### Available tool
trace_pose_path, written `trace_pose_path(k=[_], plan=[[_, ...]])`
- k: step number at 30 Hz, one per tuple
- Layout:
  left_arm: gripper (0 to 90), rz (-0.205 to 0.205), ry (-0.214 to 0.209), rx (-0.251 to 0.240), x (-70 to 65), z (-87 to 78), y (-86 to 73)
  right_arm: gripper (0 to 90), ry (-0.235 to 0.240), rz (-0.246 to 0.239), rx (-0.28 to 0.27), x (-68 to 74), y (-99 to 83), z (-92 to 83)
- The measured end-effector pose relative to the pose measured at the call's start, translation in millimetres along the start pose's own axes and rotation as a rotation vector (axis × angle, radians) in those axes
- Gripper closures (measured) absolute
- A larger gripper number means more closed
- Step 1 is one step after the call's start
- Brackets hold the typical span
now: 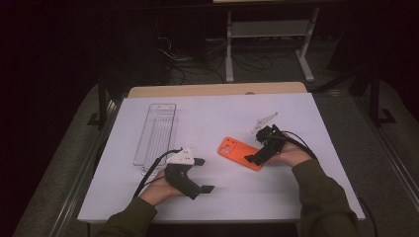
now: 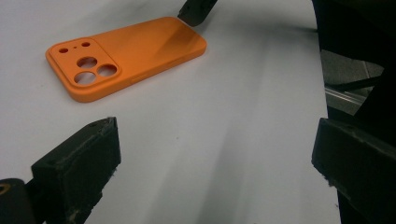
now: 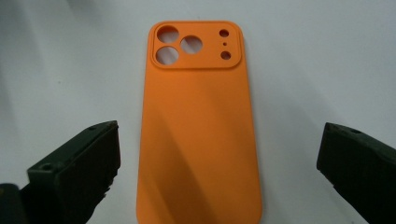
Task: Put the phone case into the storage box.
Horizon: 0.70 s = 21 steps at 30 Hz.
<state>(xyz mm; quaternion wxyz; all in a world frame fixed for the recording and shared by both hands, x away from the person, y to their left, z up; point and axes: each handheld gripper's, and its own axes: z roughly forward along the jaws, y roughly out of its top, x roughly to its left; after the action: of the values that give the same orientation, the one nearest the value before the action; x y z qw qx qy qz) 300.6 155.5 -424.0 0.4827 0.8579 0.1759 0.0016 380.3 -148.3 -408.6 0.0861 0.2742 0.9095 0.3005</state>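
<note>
An orange phone case (image 1: 239,152) lies back-up on the white table (image 1: 217,113), its camera cut-outs toward the left. My right gripper (image 1: 255,154) hovers at the case's right end, open, and in the right gripper view its jaws straddle the case (image 3: 201,116) with wide gaps on both sides. My left gripper (image 1: 203,175) rests near the front edge, left of the case, open with nothing between its jaws. In the left gripper view the case (image 2: 126,53) lies ahead and to the left, and a fingertip (image 2: 196,10) of the other gripper touches its far end.
A clear plastic tray (image 1: 155,133) lies lengthwise at the table's back left. Beyond the table's far edge stand a white metal frame (image 1: 269,39) and loose cables on the dark floor. The table's right edge (image 2: 322,79) is close by in the left gripper view.
</note>
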Motion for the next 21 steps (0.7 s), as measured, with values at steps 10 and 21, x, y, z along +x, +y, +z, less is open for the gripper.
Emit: trace_pose_path(k=[10, 21], plan=[[0.9, 0.002, 0.001, 0.002, 0.0, -0.2, 0.0, 0.0, -0.007, -0.027, 0.06, 1.4, -1.3, 13.2], [0.9, 0.0, 0.0, 0.004, -0.6, 0.4, 0.0, 0.0, -0.007, -0.03, 0.094, 3.2, -2.8, 26.2]])
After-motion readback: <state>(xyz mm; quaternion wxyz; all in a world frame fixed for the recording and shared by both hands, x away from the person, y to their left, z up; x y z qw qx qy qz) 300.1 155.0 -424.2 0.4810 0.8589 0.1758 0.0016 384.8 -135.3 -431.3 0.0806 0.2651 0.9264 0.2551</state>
